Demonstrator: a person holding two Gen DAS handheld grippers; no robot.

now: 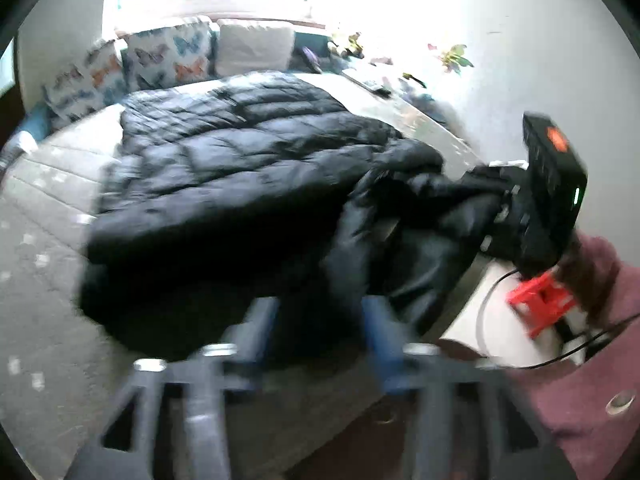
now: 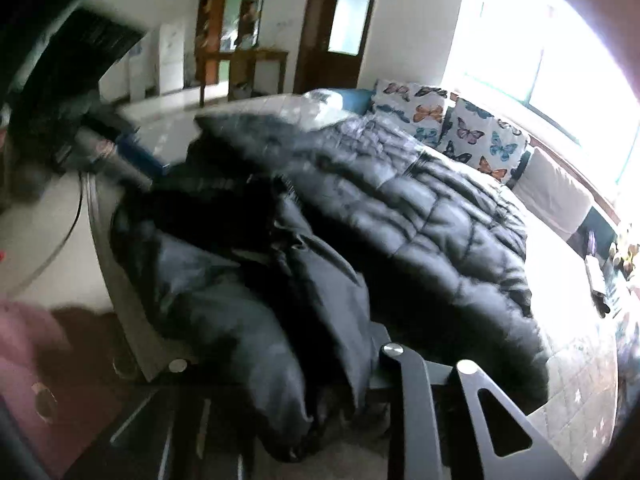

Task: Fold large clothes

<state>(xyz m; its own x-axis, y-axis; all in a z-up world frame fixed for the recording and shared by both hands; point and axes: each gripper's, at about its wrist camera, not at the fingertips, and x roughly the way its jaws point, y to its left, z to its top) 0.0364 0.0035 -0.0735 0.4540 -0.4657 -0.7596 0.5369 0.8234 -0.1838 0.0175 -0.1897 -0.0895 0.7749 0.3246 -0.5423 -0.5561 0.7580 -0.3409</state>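
A large black quilted puffer coat lies spread on a grey patterned bed. My left gripper is open, its blue fingertips just above the coat's near hem, holding nothing. The right gripper's body shows in the left wrist view at the right, with a bunched fold of the coat at its tips. In the right wrist view the coat fills the middle, and a thick fold is clamped in my right gripper, hiding its fingertips. The left gripper shows blurred at the far left.
Butterfly-print pillows and a white pillow line the bed's far side under a bright window. Small items lie at the bed's far right. The bed's edge drops to the floor. My maroon sleeve is at the right.
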